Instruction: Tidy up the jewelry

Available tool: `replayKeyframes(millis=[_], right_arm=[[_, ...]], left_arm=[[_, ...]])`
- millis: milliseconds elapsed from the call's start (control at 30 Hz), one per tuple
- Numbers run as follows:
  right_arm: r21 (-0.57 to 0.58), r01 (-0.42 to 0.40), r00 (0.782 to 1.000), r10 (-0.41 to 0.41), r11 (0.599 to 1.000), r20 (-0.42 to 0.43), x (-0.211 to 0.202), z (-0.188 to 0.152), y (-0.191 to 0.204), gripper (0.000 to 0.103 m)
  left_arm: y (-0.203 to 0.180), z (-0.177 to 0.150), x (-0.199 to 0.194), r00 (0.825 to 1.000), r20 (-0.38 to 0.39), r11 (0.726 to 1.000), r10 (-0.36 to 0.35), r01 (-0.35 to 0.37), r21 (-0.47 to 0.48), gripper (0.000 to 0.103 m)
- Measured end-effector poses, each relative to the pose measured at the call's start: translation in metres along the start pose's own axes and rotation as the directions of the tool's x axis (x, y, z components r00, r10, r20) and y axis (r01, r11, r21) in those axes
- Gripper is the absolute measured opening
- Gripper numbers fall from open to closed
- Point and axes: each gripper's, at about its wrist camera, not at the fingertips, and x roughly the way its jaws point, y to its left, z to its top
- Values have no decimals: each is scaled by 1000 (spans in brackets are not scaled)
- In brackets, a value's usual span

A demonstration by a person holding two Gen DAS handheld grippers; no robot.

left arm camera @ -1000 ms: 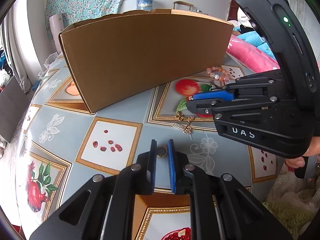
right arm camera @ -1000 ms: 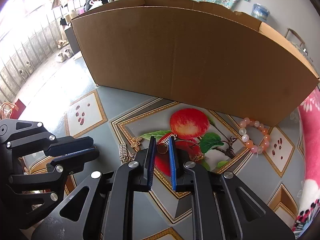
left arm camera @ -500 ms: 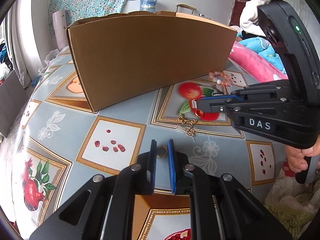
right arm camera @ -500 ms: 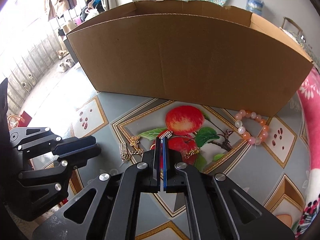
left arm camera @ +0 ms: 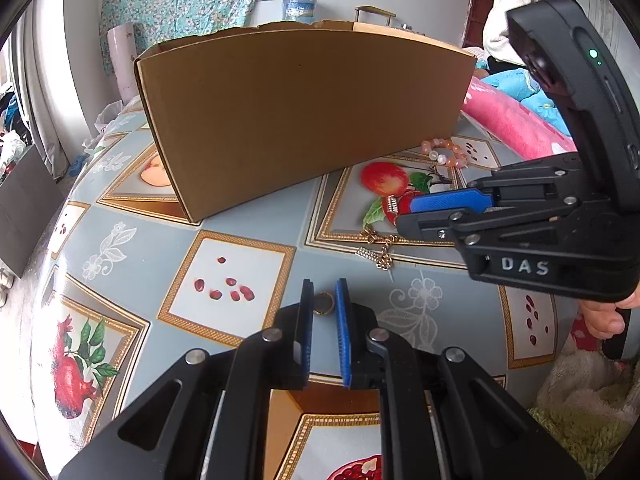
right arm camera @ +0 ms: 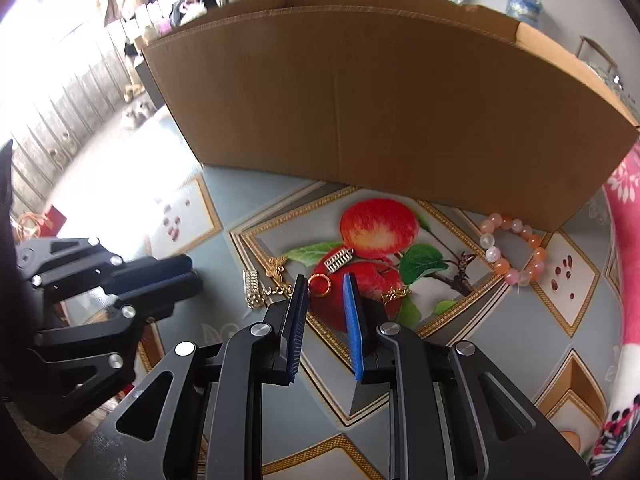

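Left tongs: spread, straddling a gold ring on the tabletop, lower centre. Right tongs: spread around a second ring, centre frame. Cardboard box above. Risk: thin rings slip or skid when pinched, or nearby chain snags

We count one cardboard box standing on the one patterned tablecloth, and two grippers: the left gripper and the right gripper. Of jewelry we count two gold rings, one ring between the left fingers and another ring between the right ones, plus one pink bead bracelet. We also make out one gold butterfly charm, one loose gold chain and two small rhinestone bars, though the tangled chain near the butterfly is too fine for us to count.
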Motion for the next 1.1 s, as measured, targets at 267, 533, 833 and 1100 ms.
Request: replayKeyframes(millis=[267,533,833,1100], right_arm=[[-58,22,999,-23,998,-27,2,4,10,10],[-2,-6,1000,6,1000,-26,0,8,0,8],[43,-14,999,13,999,32,-26,3,-12,8],[65,3,984,-15,998,176,-83,2,-23,8]], left_arm=[[0,0,0,1000,1,1000,-5,5,6,11],[3,-1,-3,1000,9,1000,-12,13,-5,10],[1,4,-18,999,40,1000,-8,8,9,10],[-10,29,-67,983,178,998,-48,38,59,10]])
